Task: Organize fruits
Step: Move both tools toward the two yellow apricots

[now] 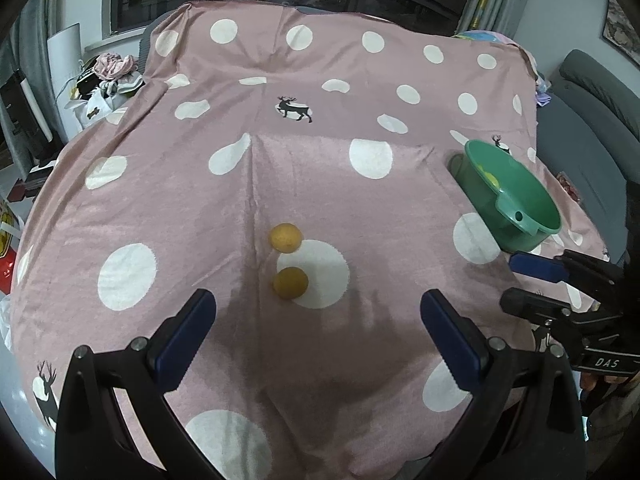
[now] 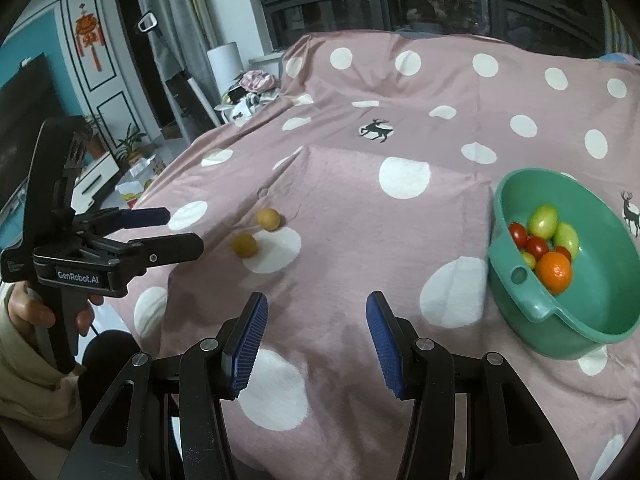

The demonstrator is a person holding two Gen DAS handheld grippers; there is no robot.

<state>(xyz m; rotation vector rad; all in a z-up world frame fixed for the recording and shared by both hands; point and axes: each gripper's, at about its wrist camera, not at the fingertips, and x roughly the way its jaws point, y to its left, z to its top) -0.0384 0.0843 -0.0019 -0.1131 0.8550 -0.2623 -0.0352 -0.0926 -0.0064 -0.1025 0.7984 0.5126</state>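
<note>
Only two readable bits: "GenRobot.AI" on the left claw (image 2: pixel 182 229) body, and "DAS" on the right claw (image 1: pixel 520 280) body.

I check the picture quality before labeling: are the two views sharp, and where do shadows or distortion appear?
Left wrist view: sharp, strong fisheye bending with dark corners; a soft shadow on the cloth before the left gripper. Right wrist view: also sharp; fruits in the green bowl evenly lit, the window dark with faint reflections.

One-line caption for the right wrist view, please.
Open right tongs hover over the spotted cloth; two yellow fruits lie loose, and the green bowl holds mixed fruit.
</note>
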